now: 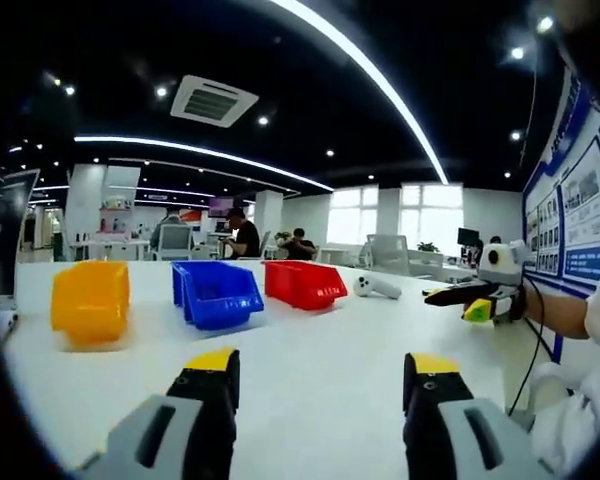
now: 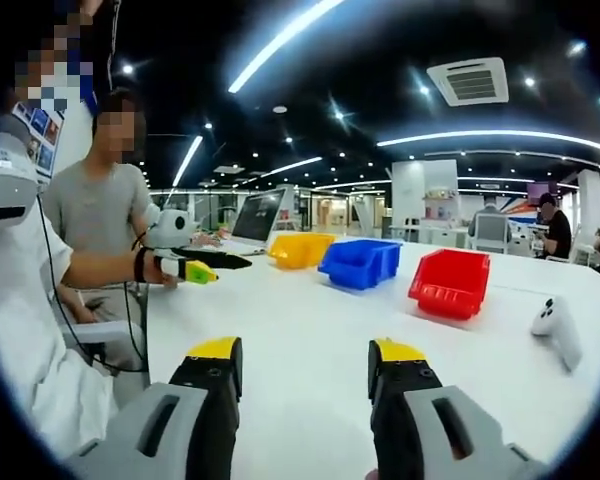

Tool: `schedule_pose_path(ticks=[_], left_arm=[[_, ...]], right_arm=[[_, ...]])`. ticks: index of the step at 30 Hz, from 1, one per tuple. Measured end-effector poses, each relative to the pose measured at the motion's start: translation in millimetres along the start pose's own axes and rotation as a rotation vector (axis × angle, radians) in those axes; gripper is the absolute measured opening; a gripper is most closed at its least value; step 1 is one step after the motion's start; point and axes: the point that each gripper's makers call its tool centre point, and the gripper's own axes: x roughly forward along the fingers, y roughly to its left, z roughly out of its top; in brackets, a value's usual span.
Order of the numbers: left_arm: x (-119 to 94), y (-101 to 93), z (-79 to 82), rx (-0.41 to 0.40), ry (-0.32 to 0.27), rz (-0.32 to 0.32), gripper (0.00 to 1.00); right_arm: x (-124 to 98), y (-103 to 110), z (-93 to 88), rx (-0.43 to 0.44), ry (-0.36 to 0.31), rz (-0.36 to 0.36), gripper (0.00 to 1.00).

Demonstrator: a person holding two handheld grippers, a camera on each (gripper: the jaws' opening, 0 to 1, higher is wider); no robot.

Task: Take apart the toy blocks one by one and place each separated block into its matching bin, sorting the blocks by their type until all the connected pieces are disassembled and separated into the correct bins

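Note:
Three bins stand in a row on the white table (image 1: pixel 310 335): yellow (image 1: pixel 90 300), blue (image 1: pixel 217 293) and red (image 1: pixel 302 283). They also appear in the right gripper view as yellow (image 2: pixel 300 249), blue (image 2: pixel 360 263) and red (image 2: pixel 450 282). My left gripper (image 1: pixel 323 365) is open over bare table with nothing between its yellow-tipped jaws. My right gripper (image 2: pixel 306 352) is open too, and holds nothing. Each gripper appears side-on in the other's view, held by a bare forearm: the right gripper (image 1: pixel 475 300) and the left gripper (image 2: pixel 205 268).
A white handheld controller (image 1: pixel 377 286) (image 2: pixel 557 325) lies on the table right of the red bin. A laptop (image 2: pixel 257 215) stands behind the yellow bin. A person in a grey shirt (image 2: pixel 100 215) sits at the table's end. Other people sit at desks far behind.

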Motion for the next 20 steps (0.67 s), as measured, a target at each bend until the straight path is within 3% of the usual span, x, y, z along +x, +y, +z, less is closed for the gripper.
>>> schedule_pose_path(ticks=[20], left_arm=[[-3,-4.8,6.9,0.011,-0.015,0.001,0.65]], right_arm=[[-2,-12,4.3,0.01,-0.022,-0.049,0.54]])
